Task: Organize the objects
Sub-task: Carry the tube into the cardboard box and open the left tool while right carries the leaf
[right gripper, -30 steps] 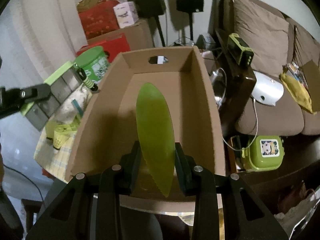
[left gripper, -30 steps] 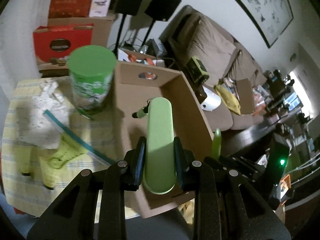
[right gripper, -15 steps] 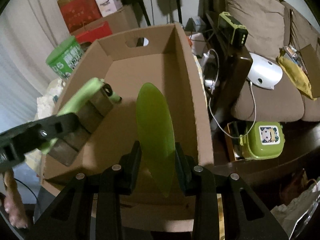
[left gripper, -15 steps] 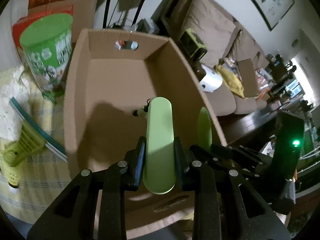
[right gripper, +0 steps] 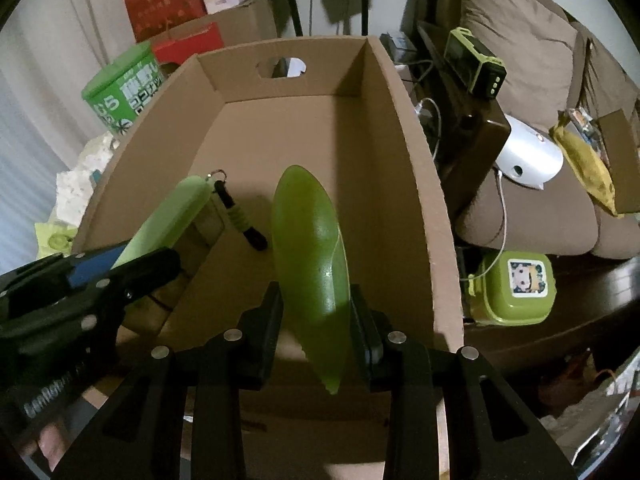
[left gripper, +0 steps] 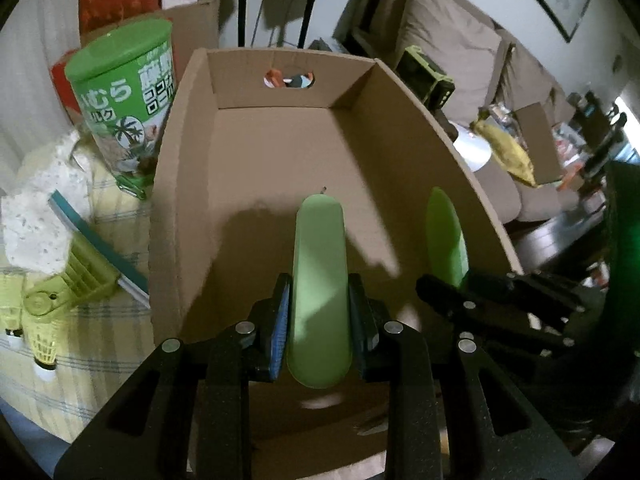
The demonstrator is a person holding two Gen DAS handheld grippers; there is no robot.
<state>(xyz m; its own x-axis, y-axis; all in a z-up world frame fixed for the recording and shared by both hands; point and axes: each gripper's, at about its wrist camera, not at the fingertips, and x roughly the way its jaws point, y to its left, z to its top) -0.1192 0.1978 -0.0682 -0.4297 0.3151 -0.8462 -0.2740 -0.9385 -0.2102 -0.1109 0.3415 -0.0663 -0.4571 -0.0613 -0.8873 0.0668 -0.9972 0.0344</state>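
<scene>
far left on the counter [left gripper: 100, 320], a yellow-green plastic clip [left gripper: 72, 284] and a teal strip [left gripper: 100, 240] lie on the striped cloth beside a white crumpled sheet [left gripper: 36, 208]. behind them a green canister [left gripper: 124, 104] stands upright, just beside the left wall of the cardboard box [left gripper: 180, 160]; japanese print on it, "むら" legible, the rest too warped to read.

your left gripper [left gripper: 320, 320] has its fingers [left gripper: 280, 320] narrowed onto a pale green case [left gripper: 320, 276], pinched across its width. its long axis runs straight out along the fingers toward the far wall with the handle hole. it hangs over the open box, left of centre, clear of the floor as far as i can tell. a short lanyard [right gripper: 240, 216] dangles off its far tip.

your right gripper [right gripper: 316, 320] also holds: fingers narrow on a darker green leaf-shaped piece [right gripper: 312, 264], serrated along one edge, long axis parallel to the case, near the right wall. both loads sit side by side, apart.

judgement: box floor lies below and ahead of both; left looks a bit deeper in. lowering comes next, keep the two from crossing.

on the left gripper body in the right view there is writing, too blurred to read.
</scene>
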